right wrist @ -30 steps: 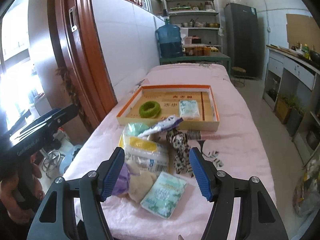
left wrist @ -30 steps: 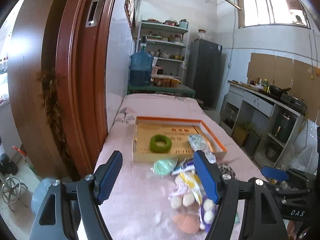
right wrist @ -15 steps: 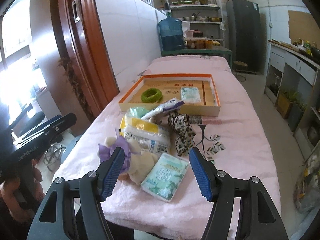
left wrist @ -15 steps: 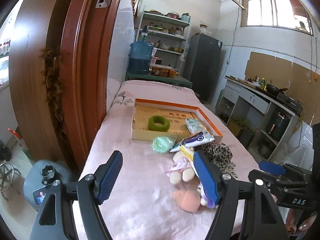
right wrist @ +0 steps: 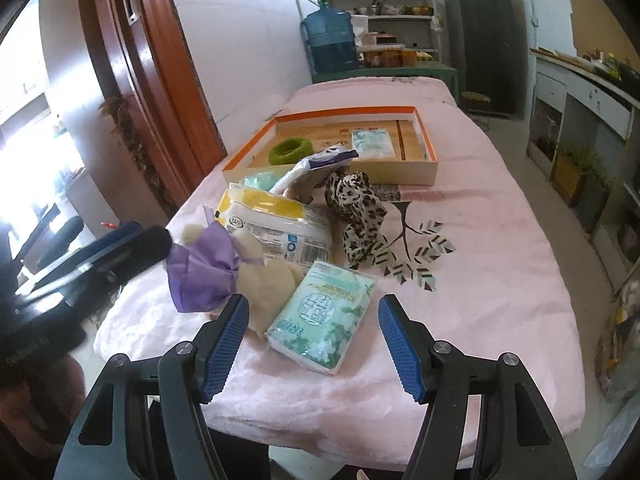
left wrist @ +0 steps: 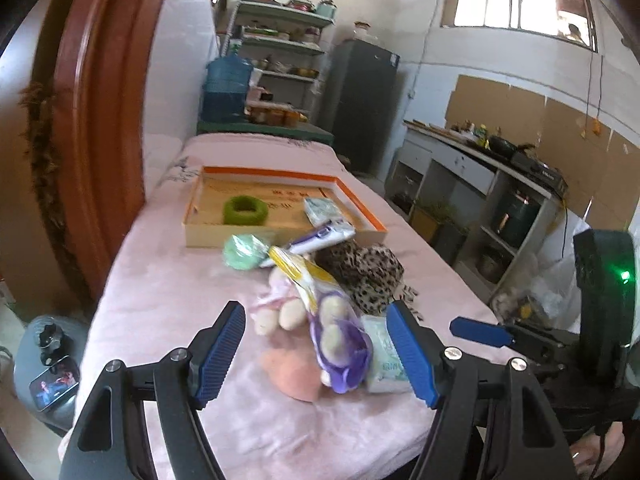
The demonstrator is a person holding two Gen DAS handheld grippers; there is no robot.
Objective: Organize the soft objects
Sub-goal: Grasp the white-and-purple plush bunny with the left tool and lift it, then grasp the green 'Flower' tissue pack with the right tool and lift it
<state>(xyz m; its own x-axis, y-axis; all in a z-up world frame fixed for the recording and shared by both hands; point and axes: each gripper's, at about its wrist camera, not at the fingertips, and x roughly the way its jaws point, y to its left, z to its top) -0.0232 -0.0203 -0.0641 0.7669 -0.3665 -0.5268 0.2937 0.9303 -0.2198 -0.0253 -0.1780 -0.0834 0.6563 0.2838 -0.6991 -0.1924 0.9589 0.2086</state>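
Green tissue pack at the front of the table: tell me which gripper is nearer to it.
Right. The right gripper, open, hangs directly before the green tissue pack, which lies between its fingertips' lines. The left gripper, also open, faces the plush toy; the pack sits behind its right finger.

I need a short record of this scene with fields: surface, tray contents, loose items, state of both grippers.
surface: pink blanket
tray contents: green ring, white packet
loose items: tissue pack, leopard cloth, plush toy, yellow-topped bag
left gripper: open, empty
right gripper: open, empty
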